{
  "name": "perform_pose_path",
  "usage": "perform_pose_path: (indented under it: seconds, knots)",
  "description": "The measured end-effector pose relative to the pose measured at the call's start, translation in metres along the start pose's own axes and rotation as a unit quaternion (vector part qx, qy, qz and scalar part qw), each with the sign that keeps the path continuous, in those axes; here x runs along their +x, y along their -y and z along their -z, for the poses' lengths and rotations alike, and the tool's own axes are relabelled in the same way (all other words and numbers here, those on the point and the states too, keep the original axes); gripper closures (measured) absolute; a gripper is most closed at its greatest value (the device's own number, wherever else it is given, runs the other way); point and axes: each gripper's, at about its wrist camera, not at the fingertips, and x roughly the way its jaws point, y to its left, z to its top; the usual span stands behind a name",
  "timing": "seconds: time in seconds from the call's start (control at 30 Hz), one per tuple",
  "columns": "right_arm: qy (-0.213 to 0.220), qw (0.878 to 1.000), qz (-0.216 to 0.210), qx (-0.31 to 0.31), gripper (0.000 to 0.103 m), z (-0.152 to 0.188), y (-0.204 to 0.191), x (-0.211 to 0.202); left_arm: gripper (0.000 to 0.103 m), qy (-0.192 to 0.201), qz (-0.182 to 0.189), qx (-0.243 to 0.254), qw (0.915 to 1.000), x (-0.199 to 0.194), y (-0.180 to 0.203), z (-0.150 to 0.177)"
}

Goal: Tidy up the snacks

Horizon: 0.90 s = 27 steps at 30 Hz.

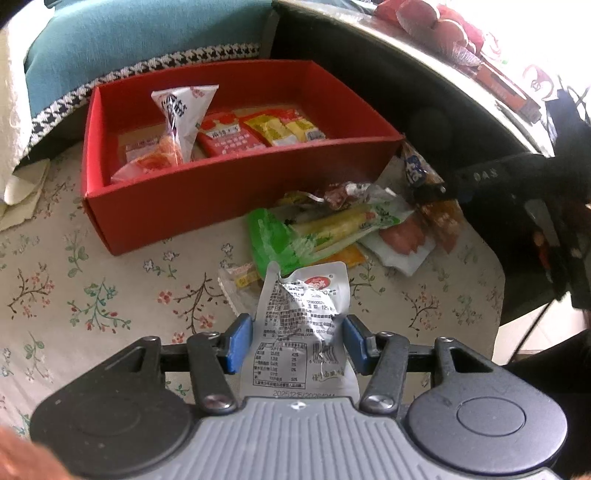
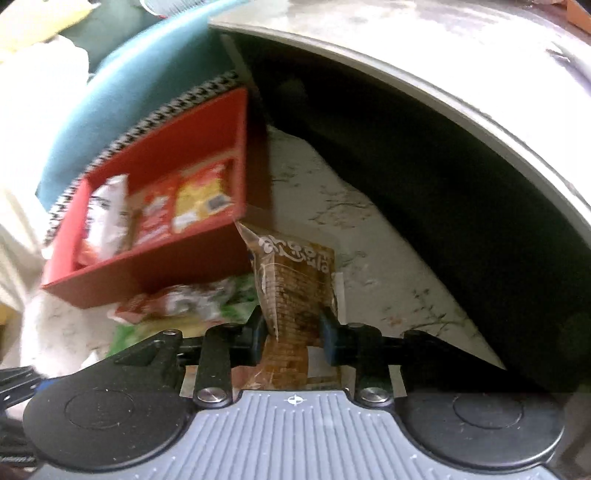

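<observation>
A red box (image 1: 229, 199) sits on the floral tablecloth and holds several snack packets, among them a white triangular packet (image 1: 184, 114), a red packet (image 1: 229, 138) and a yellow packet (image 1: 284, 129). My left gripper (image 1: 299, 338) is shut on a crumpled silver packet (image 1: 303, 321) in front of the box. A pile of loose snacks (image 1: 340, 225) lies to the right of the box. My right gripper (image 2: 293, 332) is shut on a brown packet (image 2: 291, 284), held near the red box's (image 2: 155, 258) right corner. It also shows in the left wrist view (image 1: 424, 173).
A teal cushion with checked trim (image 1: 122, 40) lies behind the box. A round grey tabletop (image 2: 443, 74) curves over a dark gap on the right. Red items (image 1: 443, 26) sit on it. A small yellow packet (image 1: 243, 277) lies on the cloth.
</observation>
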Motion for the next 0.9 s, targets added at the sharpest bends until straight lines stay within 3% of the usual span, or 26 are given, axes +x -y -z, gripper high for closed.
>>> perform_pose_path:
  seconds: [0.13, 0.33, 0.63, 0.77, 0.9]
  knots:
    - [-0.002, 1.0, -0.002, 0.003, 0.068, 0.008, -0.006, 0.001, 0.056, 0.009, -0.004, 0.001, 0.9999, -0.005, 0.002, -0.001]
    - [0.015, 0.999, -0.046, 0.025, 0.069, 0.019, -0.01, -0.023, 0.056, 0.024, -0.002, -0.004, 0.9997, -0.013, 0.002, -0.004]
    - [0.034, 0.995, -0.097, 0.009, 0.07, 0.007, -0.04, -0.029, 0.056, 0.049, -0.008, -0.006, 0.9987, -0.021, 0.002, -0.015]
    - [0.045, 0.992, -0.116, 0.005, 0.082, -0.001, -0.049, -0.031, 0.056, 0.064, -0.014, -0.016, 0.9977, -0.027, -0.003, -0.025]
    - [0.039, 0.993, -0.107, 0.002, 0.091, -0.008, -0.055, -0.021, 0.056, 0.076, -0.025, -0.025, 0.9964, -0.029, -0.008, -0.034]
